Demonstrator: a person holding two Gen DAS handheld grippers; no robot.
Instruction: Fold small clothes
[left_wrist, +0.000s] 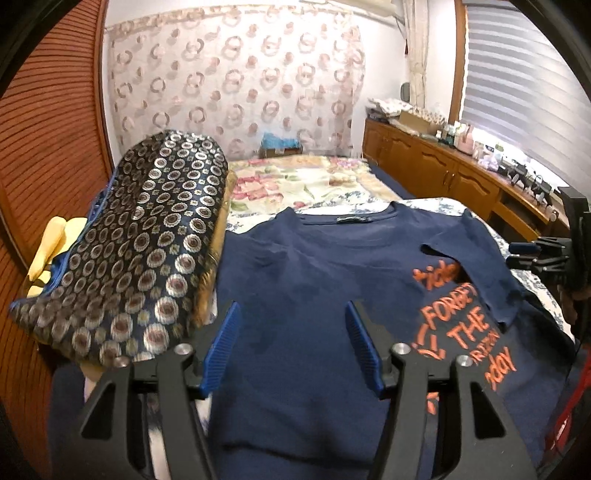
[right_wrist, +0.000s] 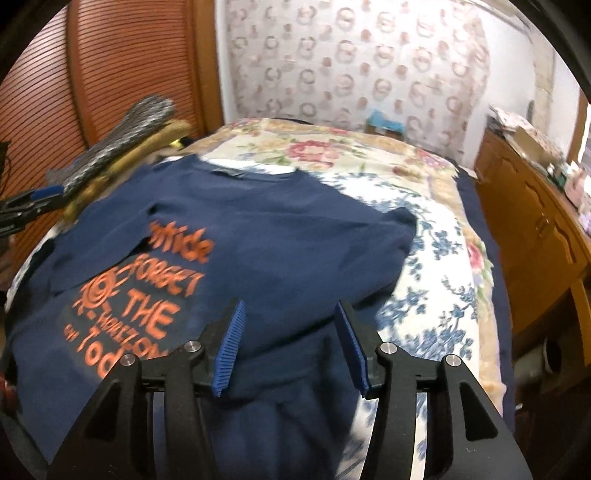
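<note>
We can read orange print on the navy shirt (right_wrist: 258, 236): "FORGET THE HORIZON", a line ending "tide" above, the rest too blurry.

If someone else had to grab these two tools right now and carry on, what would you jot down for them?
Left gripper: open, holding nothing, above the T-shirt's left half.
Right gripper: open, holding nothing, above the T-shirt's right half.
Navy T-shirt: lies on the floral bedspread, collar away from you, orange lettering showing. The sleeve on the right is already folded in over the body, partly covering the print.
Patterned cushion lies close by the shirt's left edge.
Left to do: fold in the other side, then fold the shirt in half lengthwise and tidy it.
</note>
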